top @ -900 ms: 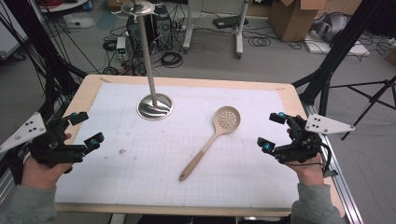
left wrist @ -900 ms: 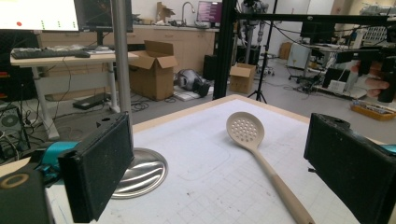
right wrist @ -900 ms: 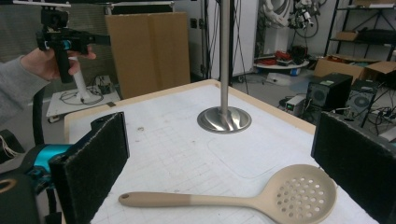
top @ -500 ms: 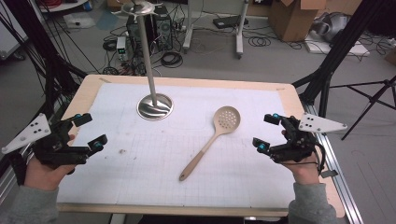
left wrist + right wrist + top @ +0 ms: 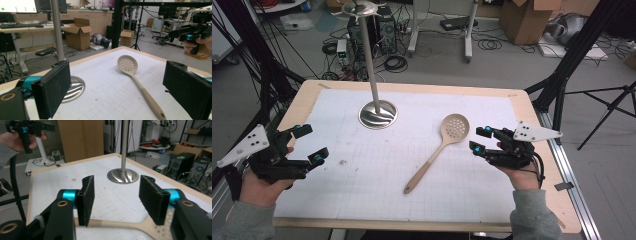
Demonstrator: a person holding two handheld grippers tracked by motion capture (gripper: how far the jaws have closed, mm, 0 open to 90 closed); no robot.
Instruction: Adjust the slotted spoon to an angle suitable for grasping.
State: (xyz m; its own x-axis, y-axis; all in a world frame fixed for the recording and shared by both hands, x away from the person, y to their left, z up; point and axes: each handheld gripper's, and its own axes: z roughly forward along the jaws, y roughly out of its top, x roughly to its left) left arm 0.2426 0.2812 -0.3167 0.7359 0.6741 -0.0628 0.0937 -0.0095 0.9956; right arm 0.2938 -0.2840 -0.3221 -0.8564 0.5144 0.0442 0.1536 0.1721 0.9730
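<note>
Beige slotted spoon (image 5: 437,154), right hand-held gripper (image 5: 479,139) near

A wooden table (image 5: 302,102) carries a white gridded mat (image 5: 362,170) that covers nearly all of its top, leaving a bare wooden border along every edge. On the mat, toward the far edge and left of centre, stands the round metal base (image 5: 378,114) of an upright pole. A beige slotted spoon (image 5: 435,152) lies flat near the middle, its perforated bowl toward the far right corner and its handle running toward the near edge.
</note>
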